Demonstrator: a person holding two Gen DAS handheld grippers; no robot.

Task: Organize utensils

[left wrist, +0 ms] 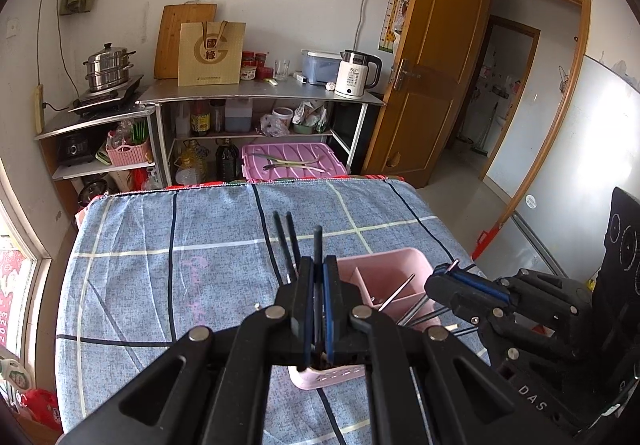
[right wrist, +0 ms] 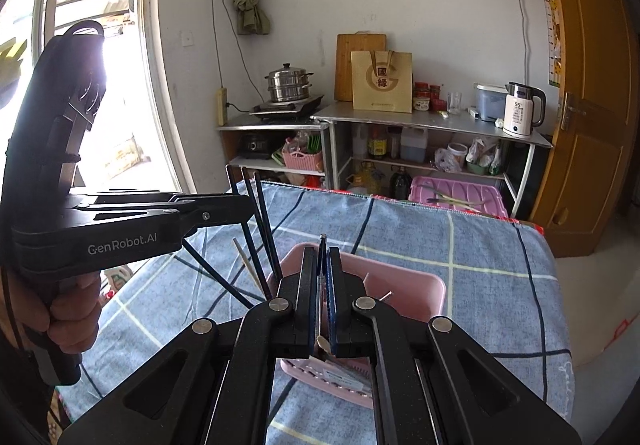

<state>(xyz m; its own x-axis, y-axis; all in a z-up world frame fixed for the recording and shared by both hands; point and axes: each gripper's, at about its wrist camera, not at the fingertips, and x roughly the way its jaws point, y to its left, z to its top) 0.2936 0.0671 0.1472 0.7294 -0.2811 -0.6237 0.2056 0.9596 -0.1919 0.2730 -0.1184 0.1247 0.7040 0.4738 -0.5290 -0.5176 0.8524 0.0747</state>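
Hovering over the pink plastic divided caddy on the blue checked cloth surface, left gripper jaws clench a dark chopstick; right gripper jaws pinch a slim metal utensil.

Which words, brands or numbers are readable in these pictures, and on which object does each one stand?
"GenRobot.AI": side of the left gripper
"DAS": body of the right gripper
"55": white kettle
"國緣": paper bag
Wall chart: too blurred.
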